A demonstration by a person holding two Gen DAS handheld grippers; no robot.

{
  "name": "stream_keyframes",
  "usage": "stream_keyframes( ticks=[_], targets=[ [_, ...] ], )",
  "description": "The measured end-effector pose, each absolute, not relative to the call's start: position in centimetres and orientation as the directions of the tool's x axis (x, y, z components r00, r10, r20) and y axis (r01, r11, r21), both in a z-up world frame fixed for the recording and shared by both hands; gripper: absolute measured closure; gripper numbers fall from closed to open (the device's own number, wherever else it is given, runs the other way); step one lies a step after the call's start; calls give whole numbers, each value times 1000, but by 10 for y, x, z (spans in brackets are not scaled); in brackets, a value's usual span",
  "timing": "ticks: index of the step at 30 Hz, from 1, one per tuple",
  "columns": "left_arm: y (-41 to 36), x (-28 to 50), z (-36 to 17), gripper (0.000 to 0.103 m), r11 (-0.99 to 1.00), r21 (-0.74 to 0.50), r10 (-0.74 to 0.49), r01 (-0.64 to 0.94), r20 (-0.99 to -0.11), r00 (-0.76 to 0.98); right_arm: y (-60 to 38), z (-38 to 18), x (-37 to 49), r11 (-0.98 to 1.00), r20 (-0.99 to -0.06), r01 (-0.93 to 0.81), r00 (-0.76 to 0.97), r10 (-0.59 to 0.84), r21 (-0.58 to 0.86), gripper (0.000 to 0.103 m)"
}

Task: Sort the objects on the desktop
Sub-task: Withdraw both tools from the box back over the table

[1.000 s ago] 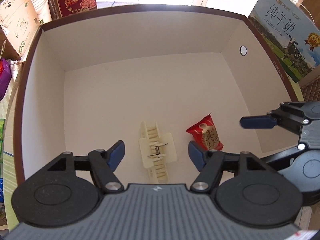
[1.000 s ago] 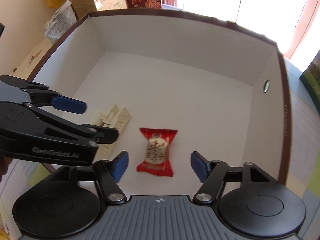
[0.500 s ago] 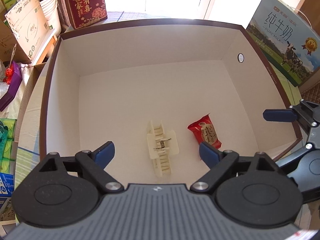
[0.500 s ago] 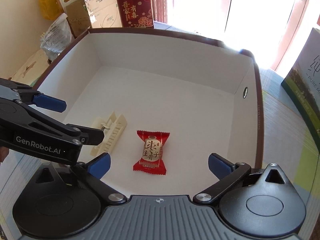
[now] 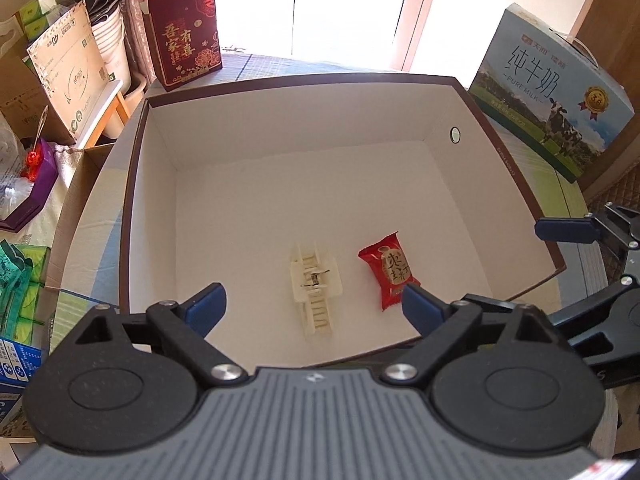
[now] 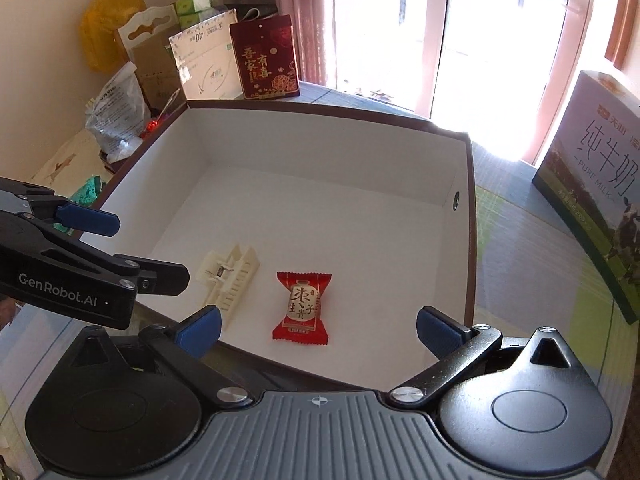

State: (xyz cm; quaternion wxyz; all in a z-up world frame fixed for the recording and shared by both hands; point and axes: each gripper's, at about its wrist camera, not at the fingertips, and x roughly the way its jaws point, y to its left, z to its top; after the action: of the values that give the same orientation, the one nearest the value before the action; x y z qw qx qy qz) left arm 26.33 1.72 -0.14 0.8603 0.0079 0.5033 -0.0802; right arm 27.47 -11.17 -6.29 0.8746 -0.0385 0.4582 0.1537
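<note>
Two items lie inside the white-lined box (image 5: 516, 168), near its front wall: a cream plastic clip (image 5: 315, 282), possibly a hair claw though its shape is hard to read, and just right of it a red wrapped candy (image 5: 391, 270), apart from it. Above the front rim, the left gripper (image 5: 314, 302) and right gripper (image 6: 318, 326) each hold their jaws spread wide, grasping nothing.

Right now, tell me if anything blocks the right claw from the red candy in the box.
Nothing visible does. The red candy lies alone on the white floor of the box, ahead of the open right claw. The cream hair clip sits to its left, apart from it.
</note>
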Motion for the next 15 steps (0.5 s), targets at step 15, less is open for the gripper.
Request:
stream_keyframes(
  ticks=[15],
  targets=[
    [22, 188, 16, 10, 989, -28, -103, 144, -833, 544, -120, -46, 210, 960, -766, -269, 599, 232, 81, 2]
  ],
)
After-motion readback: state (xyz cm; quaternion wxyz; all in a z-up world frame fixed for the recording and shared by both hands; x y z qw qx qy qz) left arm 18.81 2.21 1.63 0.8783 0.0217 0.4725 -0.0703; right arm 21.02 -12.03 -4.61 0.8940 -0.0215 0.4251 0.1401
